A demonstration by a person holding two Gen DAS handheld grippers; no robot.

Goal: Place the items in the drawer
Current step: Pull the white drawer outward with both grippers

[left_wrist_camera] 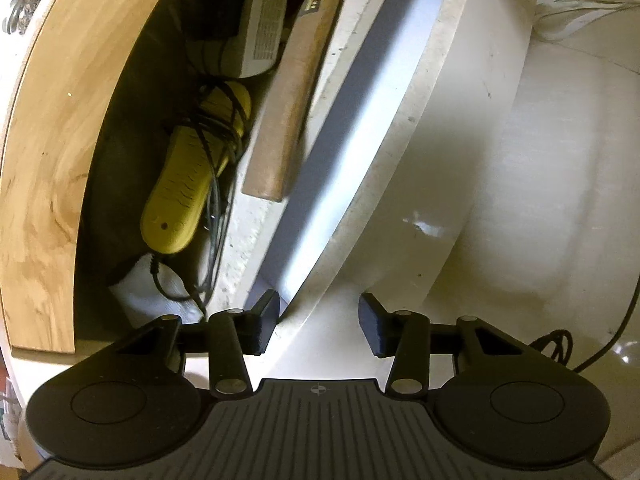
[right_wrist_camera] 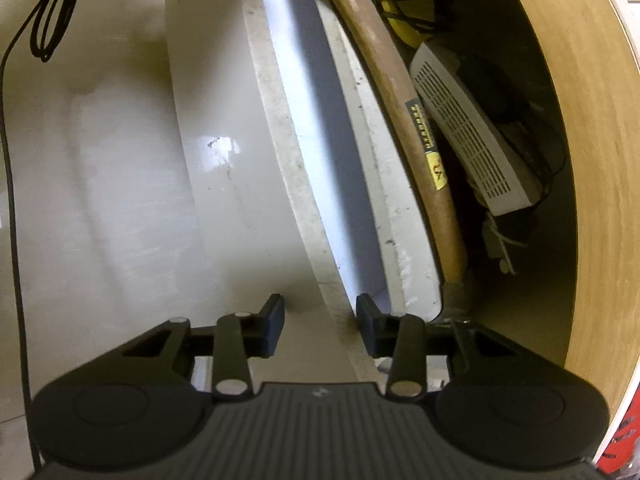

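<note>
The white drawer front [left_wrist_camera: 404, 168] stands partly pulled out under a wooden tabletop [left_wrist_camera: 60, 140]. Inside lie a wooden handle [left_wrist_camera: 288, 120], a yellow device wrapped in black cord [left_wrist_camera: 192, 176], a white vented box [left_wrist_camera: 264, 20] and a white cloth [left_wrist_camera: 156, 292]. My left gripper [left_wrist_camera: 318, 320] is open, its jaws straddling the drawer front's top edge. In the right wrist view my right gripper [right_wrist_camera: 320, 322] is open and straddles the same front panel [right_wrist_camera: 280, 140]; the wooden handle [right_wrist_camera: 404, 120] and vented box [right_wrist_camera: 468, 136] lie inside.
A pale glossy floor [left_wrist_camera: 540, 220] lies below the drawer front. A black cable loops on the floor [right_wrist_camera: 48, 16] and at the right of the left wrist view [left_wrist_camera: 560, 348]. White straps [left_wrist_camera: 576, 4] lie on the floor further off.
</note>
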